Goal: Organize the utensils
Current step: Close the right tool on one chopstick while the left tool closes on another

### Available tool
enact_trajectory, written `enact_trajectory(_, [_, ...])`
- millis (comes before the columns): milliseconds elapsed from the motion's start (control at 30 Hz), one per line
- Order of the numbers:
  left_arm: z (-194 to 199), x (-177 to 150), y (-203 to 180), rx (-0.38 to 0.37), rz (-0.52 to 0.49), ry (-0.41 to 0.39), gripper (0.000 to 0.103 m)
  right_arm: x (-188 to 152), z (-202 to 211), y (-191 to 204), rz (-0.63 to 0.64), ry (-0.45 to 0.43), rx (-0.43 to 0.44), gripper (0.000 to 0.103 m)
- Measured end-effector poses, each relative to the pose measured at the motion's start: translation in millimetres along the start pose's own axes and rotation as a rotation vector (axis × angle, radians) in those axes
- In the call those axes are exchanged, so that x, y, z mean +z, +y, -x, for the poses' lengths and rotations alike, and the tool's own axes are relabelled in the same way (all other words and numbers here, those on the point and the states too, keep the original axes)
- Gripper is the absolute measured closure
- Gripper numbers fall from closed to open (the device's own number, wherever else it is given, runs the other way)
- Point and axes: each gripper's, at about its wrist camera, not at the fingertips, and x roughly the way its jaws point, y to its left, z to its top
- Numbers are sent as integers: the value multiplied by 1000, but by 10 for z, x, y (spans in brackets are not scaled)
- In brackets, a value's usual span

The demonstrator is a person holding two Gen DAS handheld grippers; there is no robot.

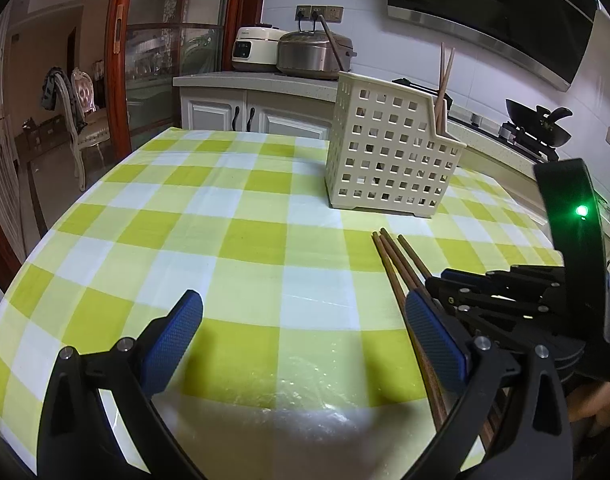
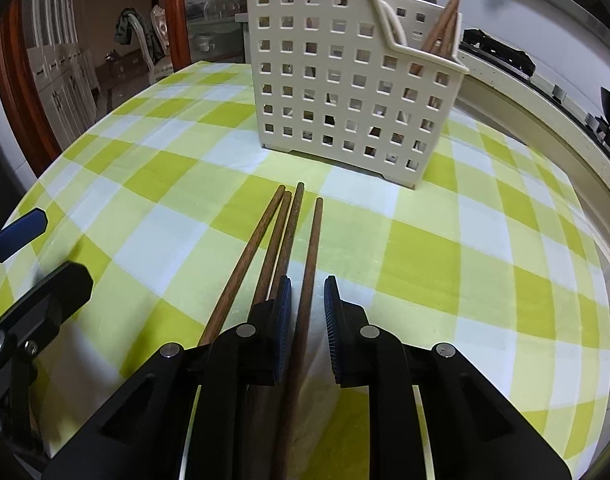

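The right tongs [image 2: 307,312] straddle 1 of 4 chopsticks [image 2: 310,248] lying on the checked surface [image 2: 445,264], pads narrowed but not pressing it. The left tongs [image 1: 301,340] gape released near the basket [image 1: 389,152].

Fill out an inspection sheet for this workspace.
Surface: table under a green-and-white checked tablecloth.
Job's things: four dark wooden chopsticks lying loose; perforated cream utensil basket upright, two light chopsticks in its low compartment.
Clutter: nothing seen.
Grippers: left hand-held gripper open, empty; right hand-held gripper narrowed around the rightmost chopstick, a gap visible at the right pad.
Cables: plugs in wall sockets.
Surroundings: rice cookers, wok, chair.
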Motion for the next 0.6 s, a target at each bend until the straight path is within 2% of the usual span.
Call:
enact_trajectory(133, [-3, 1, -1, 0, 0, 0, 5, 26, -23, 9, 1, -5, 1, 86])
enact_trajectory(200, [-5, 1, -2, -2, -1, 3, 5, 26, -26, -11, -8, -7, 15, 90])
enact_trajectory(233, [-12, 1, -7, -2, -4, 8, 5, 23, -26, -21, -14, -8, 17, 95])
enact_trajectory(600, [-243, 25, -213, 3, -47, 136, 6, -132, 195, -363, -118, -60, 41, 96])
